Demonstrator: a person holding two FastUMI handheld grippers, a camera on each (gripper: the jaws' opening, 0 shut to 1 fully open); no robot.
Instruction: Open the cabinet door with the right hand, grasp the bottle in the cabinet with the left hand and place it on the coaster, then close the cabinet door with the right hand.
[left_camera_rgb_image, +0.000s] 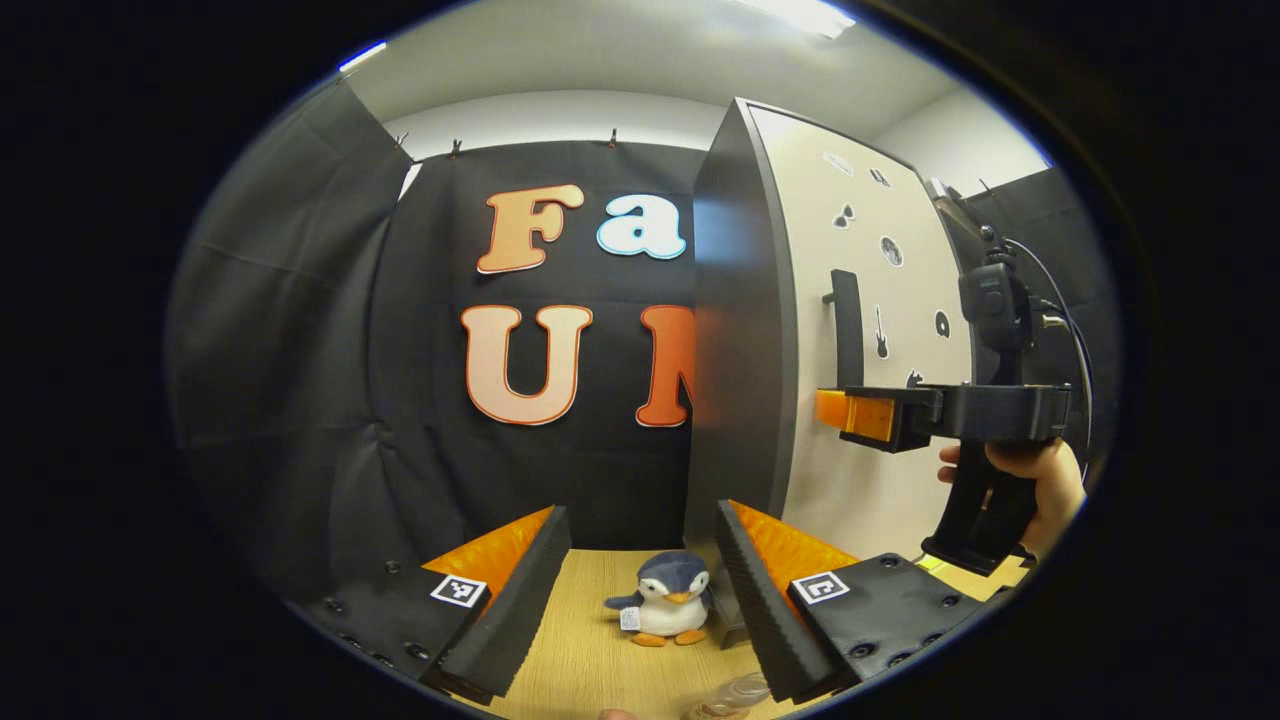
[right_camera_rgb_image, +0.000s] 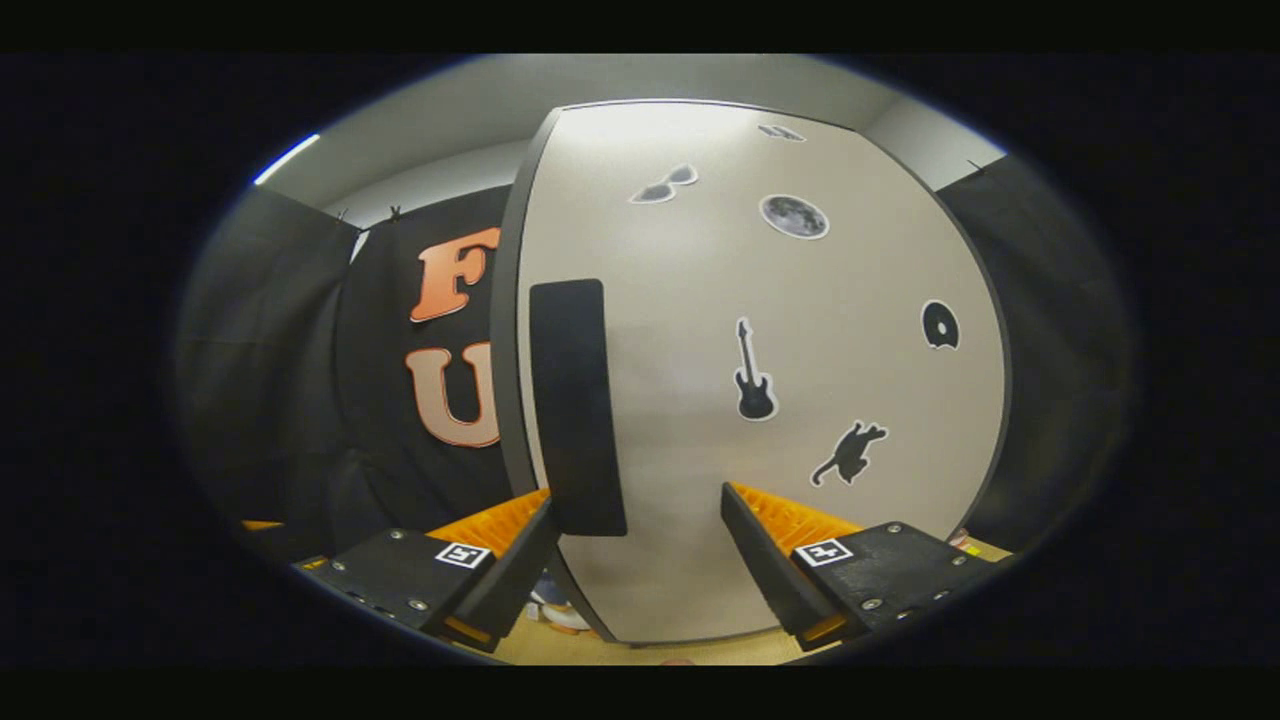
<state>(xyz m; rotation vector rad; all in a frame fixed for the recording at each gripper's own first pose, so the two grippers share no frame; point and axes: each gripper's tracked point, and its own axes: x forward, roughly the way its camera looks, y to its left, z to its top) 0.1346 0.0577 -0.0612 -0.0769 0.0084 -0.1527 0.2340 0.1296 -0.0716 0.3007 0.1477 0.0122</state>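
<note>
In the left gripper view, the left gripper (left_camera_rgb_image: 640, 590) is hovering low over the wooden table (left_camera_rgb_image: 580, 660) with its fingers spread wide and nothing between them. At the bottom edge, just below the gap, a clear object is peeking in, too cut off to identify. A little farther on, a small plush penguin (left_camera_rgb_image: 665, 600) is sitting upright on the table, facing the camera, just beside the cabinet's dark side panel (left_camera_rgb_image: 735, 340).

Beyond it the cabinet door (left_camera_rgb_image: 865, 330) is standing upright and shut, its pale front bearing small dark stickers and a black handle (left_camera_rgb_image: 847, 325) running vertically near its left edge. The right gripper (left_camera_rgb_image: 850, 412) is held by a hand (left_camera_rgb_image: 1035, 480) in front of the door, fingers pointing toward the handle and stopping just below it.

In the right gripper view, the right gripper (right_camera_rgb_image: 635, 540) is facing the door (right_camera_rgb_image: 780, 380) with its fingers standing apart, the vertical handle (right_camera_rgb_image: 575, 405) hanging between them, nearer the left one; contact cannot be told.
</note>
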